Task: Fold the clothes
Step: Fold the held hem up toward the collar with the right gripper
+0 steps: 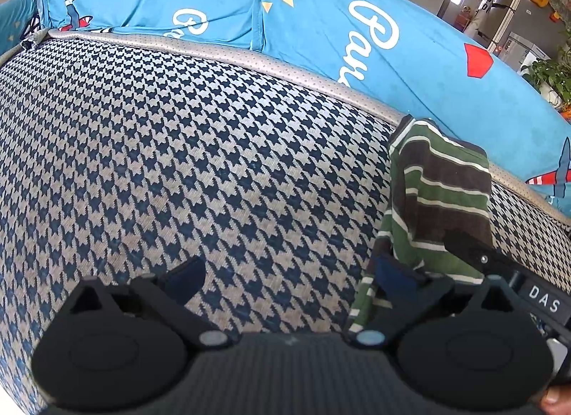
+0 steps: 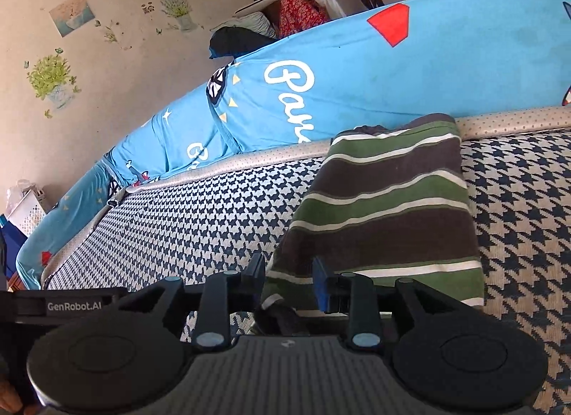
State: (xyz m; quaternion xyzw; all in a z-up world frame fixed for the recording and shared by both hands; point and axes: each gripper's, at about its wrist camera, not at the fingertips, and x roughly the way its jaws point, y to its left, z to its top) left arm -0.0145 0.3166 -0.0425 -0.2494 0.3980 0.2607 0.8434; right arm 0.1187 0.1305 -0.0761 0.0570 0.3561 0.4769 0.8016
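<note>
A folded garment with green, brown and white stripes lies on the houndstooth seat, close to the backrest. My left gripper stands wide open over bare seat to the garment's left, and its right finger is by the cloth's near edge. My right gripper sits low at the garment's near left corner. Its jaws are narrowly apart with the cloth's edge between them, and the pads do not press on it. The right tool's black housing shows over the garment in the left wrist view.
A blue printed cover drapes the backrest behind a grey piped edge. Houndstooth seat stretches on both sides of the garment. A white basket stands by the wall at far left, and a plant stands beyond the sofa.
</note>
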